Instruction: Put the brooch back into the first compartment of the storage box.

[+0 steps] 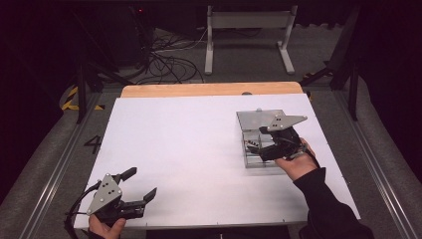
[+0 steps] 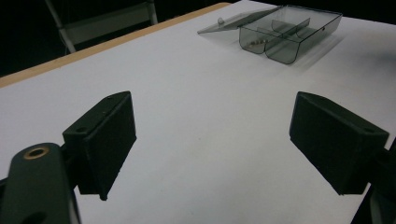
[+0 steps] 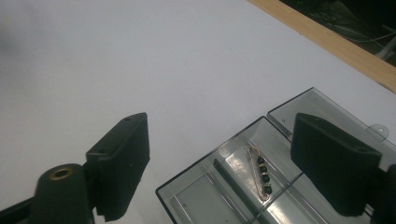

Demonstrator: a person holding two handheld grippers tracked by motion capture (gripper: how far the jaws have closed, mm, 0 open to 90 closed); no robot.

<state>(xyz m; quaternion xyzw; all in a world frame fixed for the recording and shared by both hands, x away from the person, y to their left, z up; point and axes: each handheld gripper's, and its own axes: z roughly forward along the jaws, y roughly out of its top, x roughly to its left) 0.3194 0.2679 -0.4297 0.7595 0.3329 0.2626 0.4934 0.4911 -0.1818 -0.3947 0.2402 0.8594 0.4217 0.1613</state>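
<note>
White tabletop (image 1: 189, 149), "4" marked on floor (image 1: 93, 144), clear box (image 3: 224, 186) w/ beaded pin (image 3: 261, 175)

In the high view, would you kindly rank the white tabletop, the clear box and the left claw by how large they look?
1. White tabletop, by far the largest.
2. Clear box with its open lid.
3. Left claw, though it sits nearer the camera, so the gap to the box is unsure.

White table top (image 1: 189, 149), wooden edge strip (image 1: 209, 89), metal stand (image 1: 249, 30), floor cables (image 1: 169, 55)
</note>
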